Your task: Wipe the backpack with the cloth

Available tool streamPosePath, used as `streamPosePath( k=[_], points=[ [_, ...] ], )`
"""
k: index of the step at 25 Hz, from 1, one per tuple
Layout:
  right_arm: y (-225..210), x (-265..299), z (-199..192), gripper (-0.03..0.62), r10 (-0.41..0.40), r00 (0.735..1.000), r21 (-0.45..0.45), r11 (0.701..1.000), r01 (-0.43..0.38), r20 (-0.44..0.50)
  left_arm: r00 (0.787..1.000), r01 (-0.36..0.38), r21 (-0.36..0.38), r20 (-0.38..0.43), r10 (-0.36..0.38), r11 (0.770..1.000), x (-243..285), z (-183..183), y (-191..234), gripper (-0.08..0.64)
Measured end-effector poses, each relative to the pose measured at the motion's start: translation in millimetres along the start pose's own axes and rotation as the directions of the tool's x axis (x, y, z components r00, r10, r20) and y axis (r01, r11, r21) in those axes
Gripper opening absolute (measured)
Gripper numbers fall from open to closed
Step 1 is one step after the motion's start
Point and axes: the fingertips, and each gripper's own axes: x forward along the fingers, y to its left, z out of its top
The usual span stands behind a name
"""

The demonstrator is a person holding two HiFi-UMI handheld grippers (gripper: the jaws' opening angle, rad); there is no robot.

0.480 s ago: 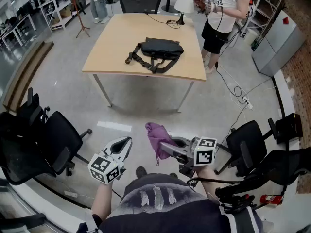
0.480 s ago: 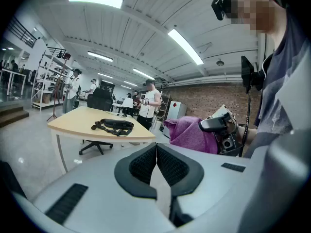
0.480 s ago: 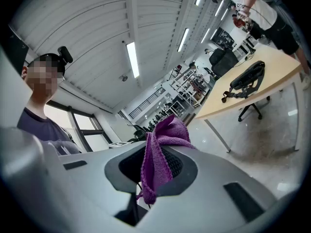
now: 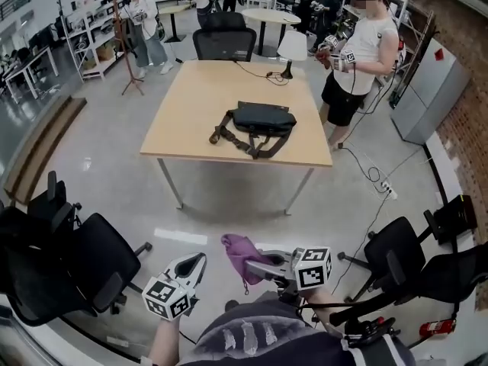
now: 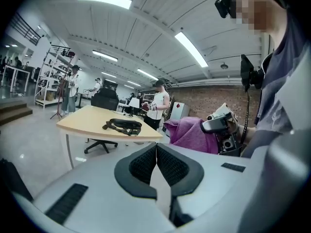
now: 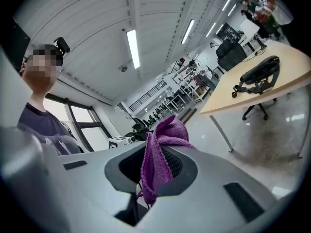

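Backpack (image 4: 263, 118), nearer than before, lies lengthwise across the tabletop (image 4: 191, 120), straps leftward. Right gripper (image 4: 255, 261) pinches cloth (image 4: 240, 252); left gripper (image 4: 194, 264) closed, empty.

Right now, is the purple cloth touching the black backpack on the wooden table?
No, the purple cloth hangs from the right gripper above the floor, far from the black backpack on the wooden table.

tail of cloth (image 6: 158, 152) hidden inside right gripper (image 6: 156, 168), office chair (image 4: 99, 259) cut by left edge
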Motion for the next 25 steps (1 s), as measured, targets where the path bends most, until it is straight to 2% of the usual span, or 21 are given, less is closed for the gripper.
streamPosePath(
  k=[7,12,17,22,25],
  points=[
    [-18,14,25,0.032,0.017,1.0,-0.036,0.999,-0.018,-0.019,1.0,-0.021,-0.018,-0.007,0.021,1.0,9,7,16,0.011],
    [-58,15,60,0.032,0.048,0.999,-0.049,0.998,-0.049,-0.02,0.997,-0.071,-0.017,-0.024,0.07,0.997,44,22,41,0.011],
    [-123,-10,94,0.032,0.017,0.998,-0.081,0.996,-0.023,-0.066,0.994,-0.066,-0.026,-0.088,0.063,0.997,132,37,59,0.011],
    [-206,-61,143,0.032,-0.091,0.994,-0.107,0.991,0.085,-0.055,0.997,0.009,0.02,-0.071,-0.008,1.0,243,81,55,0.011],
    [-244,-93,170,0.032,-0.138,0.99,-0.092,0.987,0.134,-0.034,0.995,0.045,0.026,-0.096,-0.042,0.999,294,90,47,0.011]
  ],
)
